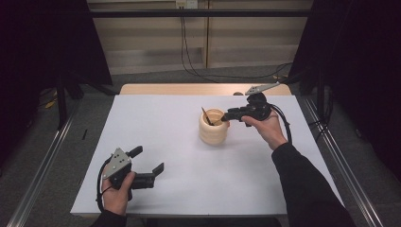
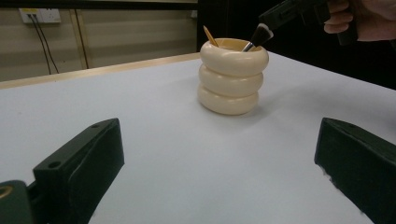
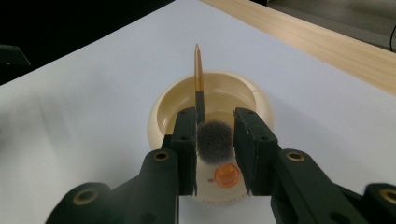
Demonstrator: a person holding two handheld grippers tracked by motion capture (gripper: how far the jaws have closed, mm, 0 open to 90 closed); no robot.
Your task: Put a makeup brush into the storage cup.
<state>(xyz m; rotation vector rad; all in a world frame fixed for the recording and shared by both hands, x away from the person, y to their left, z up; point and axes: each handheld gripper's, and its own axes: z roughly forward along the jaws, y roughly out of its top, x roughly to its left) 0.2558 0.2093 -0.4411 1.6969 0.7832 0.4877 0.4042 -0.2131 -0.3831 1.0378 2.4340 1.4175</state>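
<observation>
The right gripper (image 3: 215, 140) is hovering over the near rim of the cup (image 3: 161, 109), its jaws standing either side of a brush (image 3: 215, 140). The bristle head is sitting between the pads; the left pad looks to be brushing the bristles, the right one stands just clear, so the grip looks slack rather than clenched. The brush is standing in the cup, head up, leaning against the rim toward the gripper. A pencil (image 3: 199, 77) is also standing in the cup, leaning toward the far side.

In the high view the right gripper (image 1: 226, 116) is reaching in from the right over the cup (image 1: 213, 132), which is sitting on the white table (image 1: 156, 127) right of middle.

The left gripper (image 1: 147, 160) is resting near the table's front left corner, jaws wide apart and holding nothing, well apart from the cup (image 2: 232, 79).
</observation>
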